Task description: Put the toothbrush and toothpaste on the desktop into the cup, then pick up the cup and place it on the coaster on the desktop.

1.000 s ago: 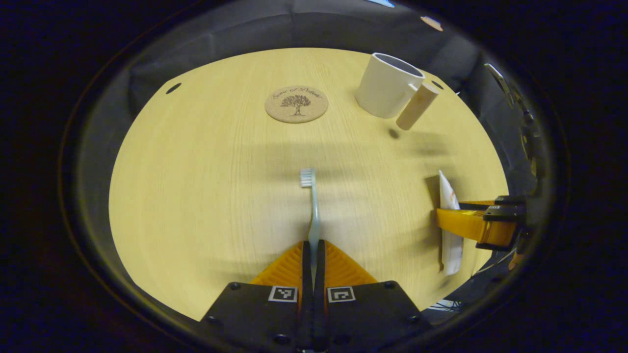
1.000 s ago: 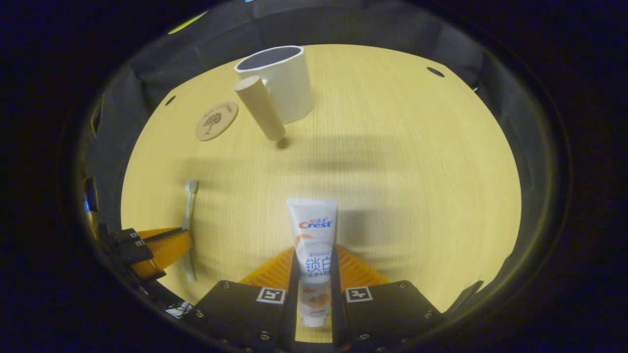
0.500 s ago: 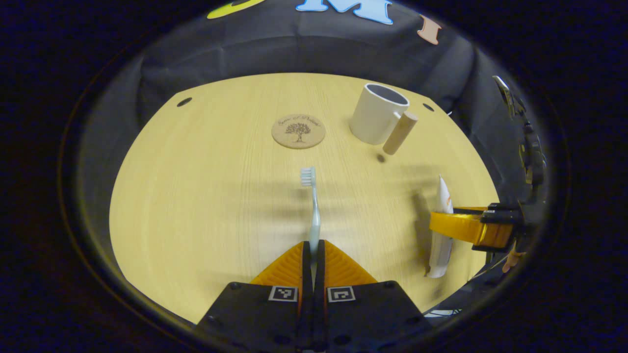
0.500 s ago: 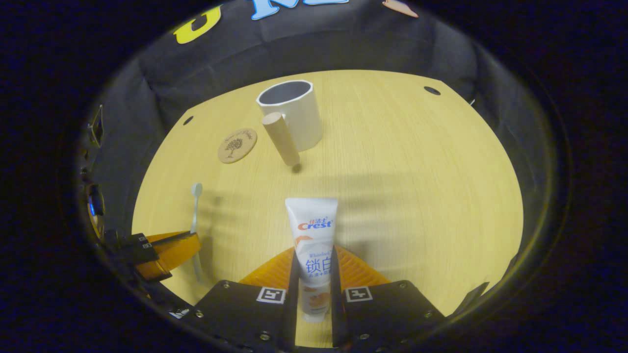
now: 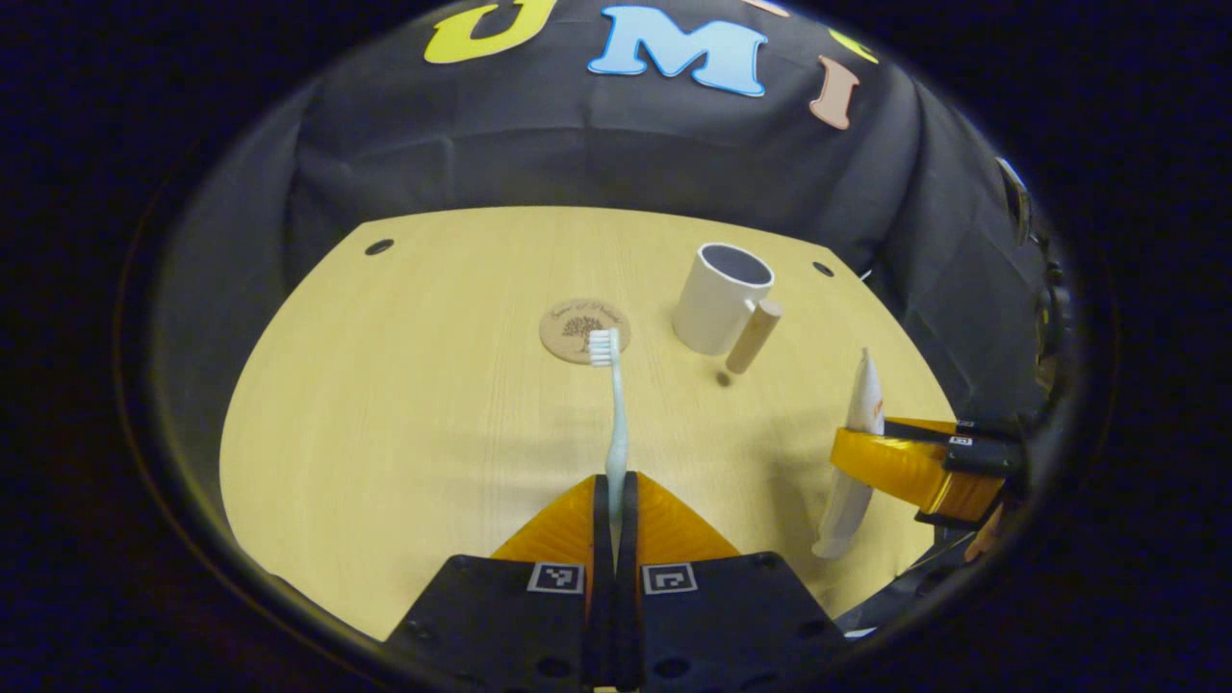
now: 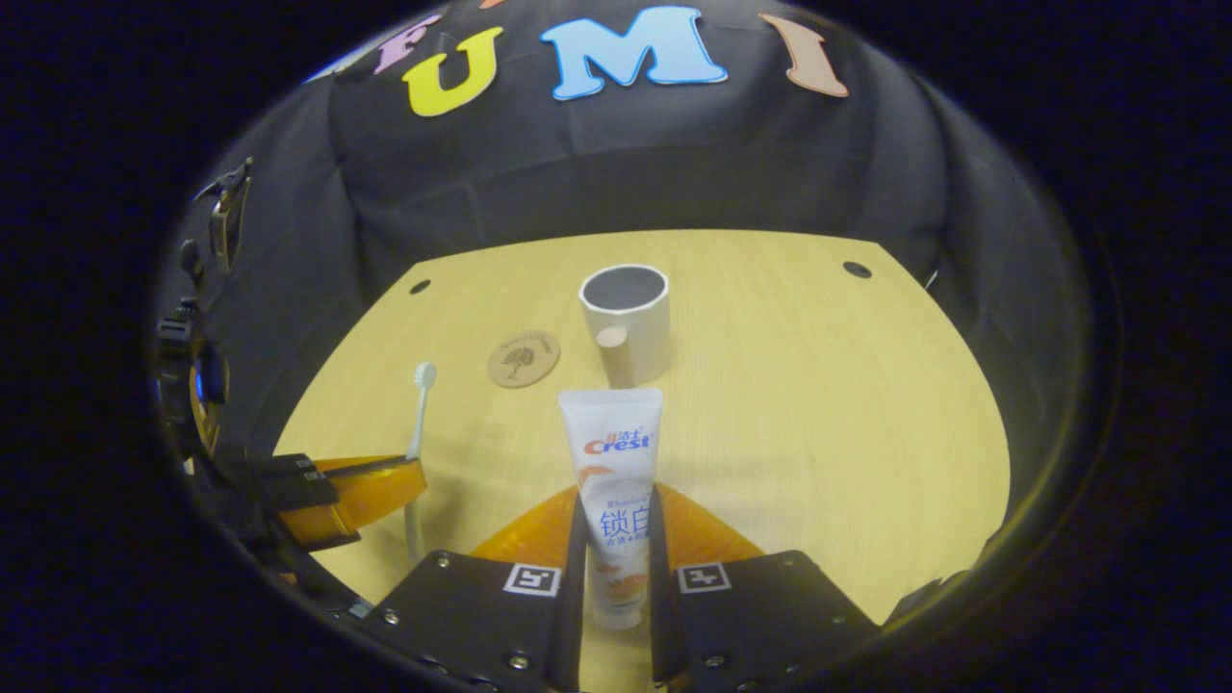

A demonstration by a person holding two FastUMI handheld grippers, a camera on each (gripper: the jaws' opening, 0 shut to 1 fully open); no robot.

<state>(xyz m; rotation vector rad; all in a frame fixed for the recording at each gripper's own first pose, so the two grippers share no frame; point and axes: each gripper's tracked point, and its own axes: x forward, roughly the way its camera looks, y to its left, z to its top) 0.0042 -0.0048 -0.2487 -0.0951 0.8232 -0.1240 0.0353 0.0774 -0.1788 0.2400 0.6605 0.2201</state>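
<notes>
Pale wooden desk (image 5: 404, 404) carries a white ceramic cup (image 5: 714, 300) at one o'clock beside a round cork coaster (image 5: 583, 330). Left tongs (image 5: 613, 500) are clamped on the light, stiff pale-blue plastic toothbrush (image 5: 614, 414) low on its handle; right tongs (image 6: 616, 539) pinch the soft white toothpaste tube (image 6: 614, 462) near its cap, probably squashy.

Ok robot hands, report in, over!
Left gripper shut on toothbrush. Right gripper shut on toothpaste. Cup empty, beside coaster. Path looks open.

White cup (image 6: 630, 327), tree-printed coaster (image 6: 523, 358)
</notes>
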